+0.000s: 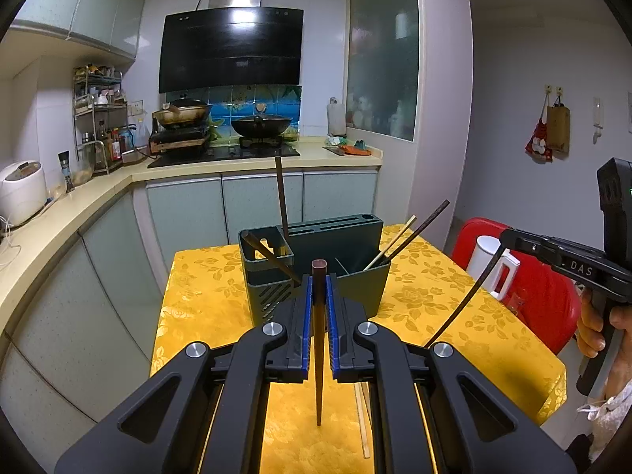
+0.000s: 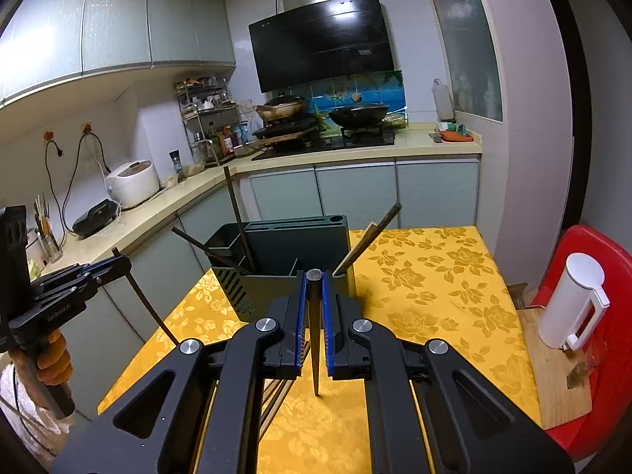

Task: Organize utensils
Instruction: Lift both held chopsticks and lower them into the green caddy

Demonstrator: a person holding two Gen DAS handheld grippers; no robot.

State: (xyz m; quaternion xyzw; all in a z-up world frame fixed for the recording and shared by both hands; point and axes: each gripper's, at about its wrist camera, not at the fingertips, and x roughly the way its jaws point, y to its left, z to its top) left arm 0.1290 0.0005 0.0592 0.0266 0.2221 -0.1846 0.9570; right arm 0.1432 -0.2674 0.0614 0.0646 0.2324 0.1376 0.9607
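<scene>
Left gripper (image 1: pixel 319 276) is pinching a dark brown chopstick (image 1: pixel 318 339) btwn its blue pads (image 1: pixel 309 300), jaws nearly closed on it; the stick is standing roughly upright, blunt end poking just above the fingertips, thin tip hanging below over the yellow floral tablecloth (image 1: pixel 205 300). Right gripper (image 2: pixel 315 282) is doing the same w/ a second dark chopstick (image 2: pixel 315 339), jaws nearly closed around it, tip pointing down toward the cloth. Dark green utensil holder (image 1: pixel 355 276) is sitting on the table just ahead of both grippers, slotted knife block section at its back. Several chopsticks are already leaning in its compartments: a dark one (image 1: pixel 281 193) near upright at left, another dark one (image 1: pixel 268 254) slanting across the left bin, a pale one (image 1: pixel 391 243) and a dark one (image 1: pixel 418 229) angling out to the right. More pale chopsticks (image 1: pixel 362 418) are lying flat on the cloth under the left gripper, partly hidden. White jug (image 2: pixel 572 300) is standing on a wooden board (image 2: pixel 561 379) atop a red stool (image 2: pixel 608 268), right of the table.
</scene>
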